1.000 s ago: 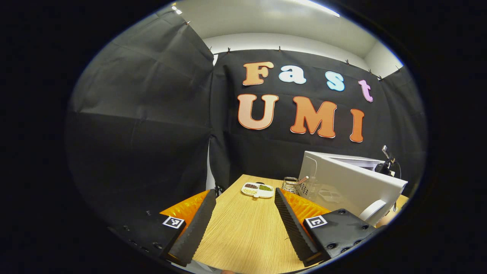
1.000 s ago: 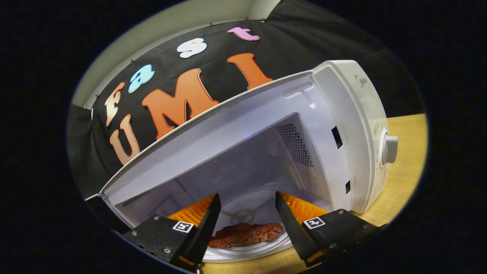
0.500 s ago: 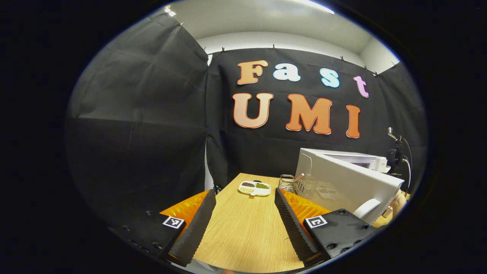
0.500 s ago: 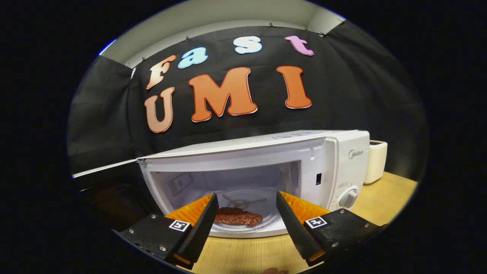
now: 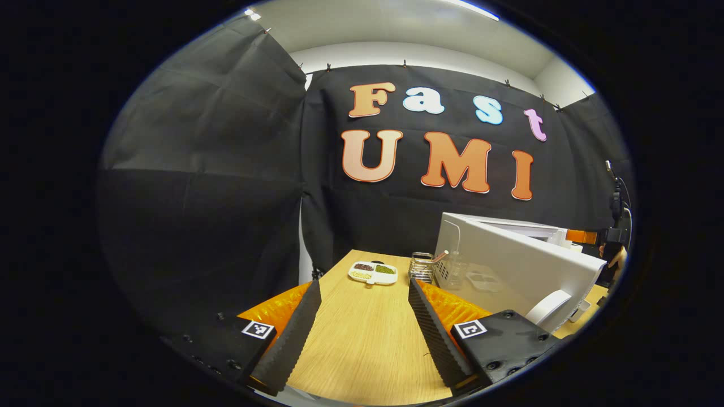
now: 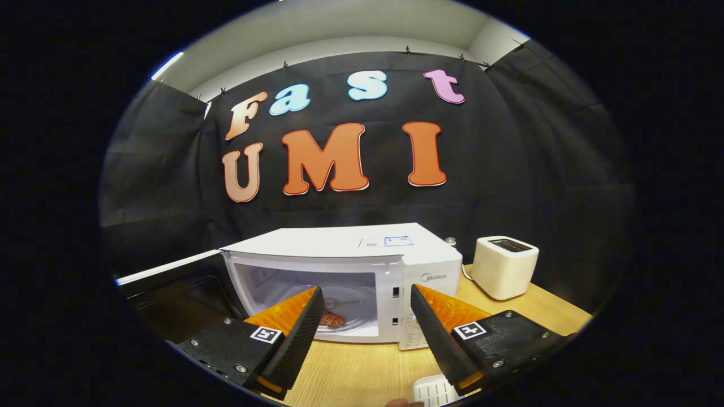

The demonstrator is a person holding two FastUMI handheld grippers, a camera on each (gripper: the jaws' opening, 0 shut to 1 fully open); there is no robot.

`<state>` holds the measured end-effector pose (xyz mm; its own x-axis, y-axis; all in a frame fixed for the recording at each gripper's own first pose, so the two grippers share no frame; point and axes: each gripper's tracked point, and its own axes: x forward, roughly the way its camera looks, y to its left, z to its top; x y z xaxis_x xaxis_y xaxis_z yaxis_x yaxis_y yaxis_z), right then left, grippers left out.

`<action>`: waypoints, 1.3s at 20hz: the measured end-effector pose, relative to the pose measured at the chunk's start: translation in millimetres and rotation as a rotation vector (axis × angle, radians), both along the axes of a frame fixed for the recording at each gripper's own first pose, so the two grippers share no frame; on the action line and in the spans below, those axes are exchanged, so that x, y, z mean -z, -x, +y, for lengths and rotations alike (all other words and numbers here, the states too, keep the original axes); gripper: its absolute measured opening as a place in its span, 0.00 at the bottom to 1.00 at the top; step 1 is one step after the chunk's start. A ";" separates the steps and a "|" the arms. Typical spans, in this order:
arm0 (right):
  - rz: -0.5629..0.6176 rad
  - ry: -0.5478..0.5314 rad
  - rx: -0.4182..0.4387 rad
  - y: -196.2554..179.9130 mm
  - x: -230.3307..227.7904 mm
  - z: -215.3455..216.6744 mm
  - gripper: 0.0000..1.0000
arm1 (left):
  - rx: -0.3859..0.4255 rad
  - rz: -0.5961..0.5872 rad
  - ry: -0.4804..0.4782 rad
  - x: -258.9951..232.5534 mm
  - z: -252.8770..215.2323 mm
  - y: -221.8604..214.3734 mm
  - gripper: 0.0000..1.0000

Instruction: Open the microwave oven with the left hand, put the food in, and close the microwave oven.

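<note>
Lying on the round glass turntable (image 6: 349, 308) inside the white microwave oven (image 6: 362, 271), the brown piece of cooked meat (image 6: 331, 318) is already in its place; in the right gripper view it shows just beyond the tip of the left-hand finger, partly hidden behind it. The step of putting the food in looks done, so I judge that the closing of the door is the step in hand.

The right gripper (image 6: 367, 328) has its fingers spread wide and they hold nothing; the oven cavity is seen between them, a little way ahead. The dark-windowed door (image 6: 169, 288) stands swung out, to the left of the fingers.

In the left gripper view the left gripper (image 5: 365, 322) also has its fingers wide apart with nothing between them, above the light wooden surface (image 5: 367, 339). The white outer face of the door (image 5: 520, 271), with its curved white handle (image 5: 548, 305), is to the right of the right-hand finger, near but not touching. Farther ahead between the fingers lie a small white divided dish with grains (image 5: 373, 272) and a wire basket (image 5: 421, 265).

The next move, I think, calls for the left gripper to go to the right, meet the outer face of the door and push it until it latches. A cream toaster (image 6: 503, 265) stands beside the oven, out of the way.
</note>
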<state>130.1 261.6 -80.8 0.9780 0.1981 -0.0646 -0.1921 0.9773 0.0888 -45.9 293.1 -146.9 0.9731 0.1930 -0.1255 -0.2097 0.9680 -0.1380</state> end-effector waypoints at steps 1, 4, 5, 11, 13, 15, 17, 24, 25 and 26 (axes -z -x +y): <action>-0.005 0.009 0.010 3.7 -3.1 -10.7 0.95 | 0.027 0.006 0.007 1.2 -8.0 -2.5 1.00; -0.022 0.030 0.036 13.4 -10.0 -37.4 0.95 | 0.069 0.015 -0.029 2.7 -23.6 -9.1 0.69; -0.026 0.027 0.043 16.6 -12.4 -44.3 0.95 | 0.072 0.013 -0.048 0.2 -26.7 -13.2 0.55; -0.047 -0.006 0.053 31.9 -22.4 -72.9 0.95 | 0.222 0.062 -0.026 23.9 -77.6 -31.8 0.01; -0.054 0.000 0.064 33.9 -25.5 -84.2 0.95 | 0.236 0.063 -0.055 19.3 -92.0 -34.5 0.04; -0.056 -0.006 0.069 38.5 -27.7 -93.3 0.95 | 0.260 0.067 -0.067 14.6 -106.7 -37.5 0.04; -0.052 -0.020 0.076 42.1 -27.9 -104.3 0.95 | 0.310 0.059 -0.043 15.1 -130.2 -42.9 0.04; -0.040 0.008 0.121 52.8 -16.6 -146.1 0.95 | 0.399 0.068 -0.045 13.3 -196.9 -63.0 0.04; -0.041 0.022 0.134 54.1 -16.6 -153.9 0.95 | 0.413 0.059 -0.044 8.4 -208.4 -64.9 0.04; -0.042 0.033 0.145 54.4 -17.1 -161.2 0.95 | 0.429 0.052 -0.041 6.7 -221.7 -68.2 0.04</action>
<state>75.7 100.4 -63.7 0.9982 0.0530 -0.0269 -0.0516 0.9974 0.0511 22.3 71.4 -153.6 0.9588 -0.2220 -0.1773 0.2074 0.9734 -0.0971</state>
